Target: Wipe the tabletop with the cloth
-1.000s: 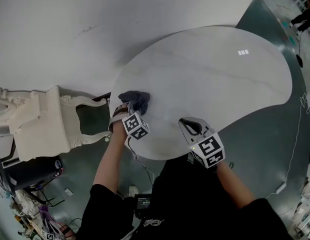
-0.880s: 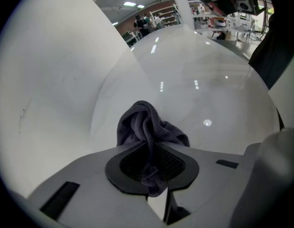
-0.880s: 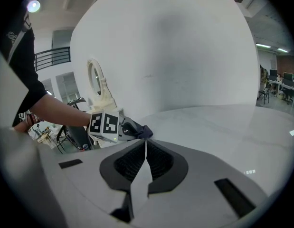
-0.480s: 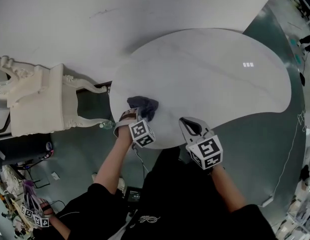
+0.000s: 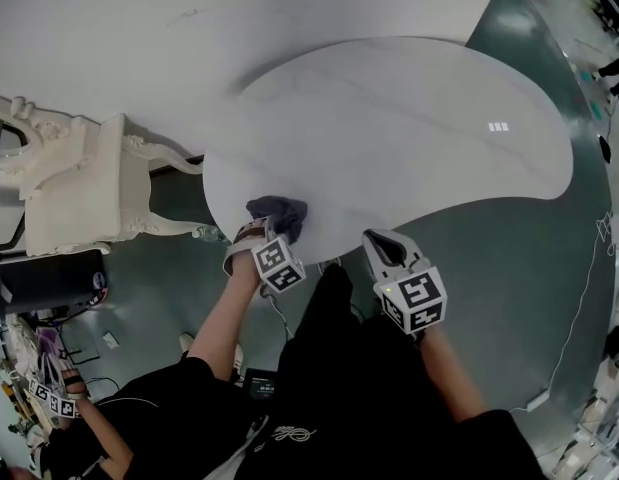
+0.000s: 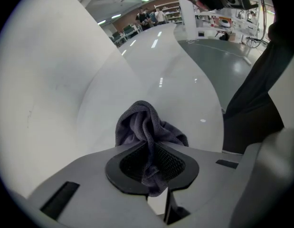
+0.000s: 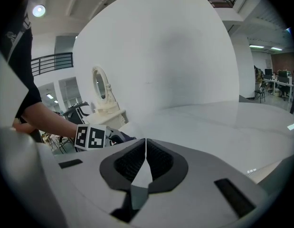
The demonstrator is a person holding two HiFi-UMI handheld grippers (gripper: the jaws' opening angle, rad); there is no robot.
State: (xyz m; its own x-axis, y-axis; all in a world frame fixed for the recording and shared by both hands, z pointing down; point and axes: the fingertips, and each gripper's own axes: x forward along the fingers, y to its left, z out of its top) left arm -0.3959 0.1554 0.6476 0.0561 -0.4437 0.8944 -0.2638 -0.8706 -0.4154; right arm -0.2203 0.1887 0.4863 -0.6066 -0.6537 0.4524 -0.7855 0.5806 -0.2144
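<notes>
Dark grey woven cloth (image 5: 279,212) sits bunched on the near left edge of a large, rounded, pale marble-look counter (image 5: 409,128), pinched in the left hand-held gripper (image 5: 261,231).

Behind the counter a broad white curved panel (image 5: 189,28) fills the far side. Grey-green glossy floor (image 5: 549,268) wraps round the counter's right and near sides. The counter's top reflects a few small ceiling lights.

To the left, a white carved piece of furniture with scrolled legs (image 5: 79,193) stands near the counter's left edge, apart from it across a strip of floor. Below that a black box (image 5: 49,283) rests on the floor. The person in a black top (image 5: 329,408) stands at the near edge, both forearms reaching forward.

The right hand-held gripper (image 5: 387,250) hangs by the counter's near edge, well right of the cloth. In the right gripper view its jaws (image 7: 145,163) meet with nothing between them.

In the left gripper view the left hand-held gripper (image 6: 154,163) stands narrow, its ribbed pads pressed on a fold of the cloth (image 6: 147,129). The rest of the cloth bulges up and forward past the tips, its front resting on the counter (image 6: 151,75) just ahead.
</notes>
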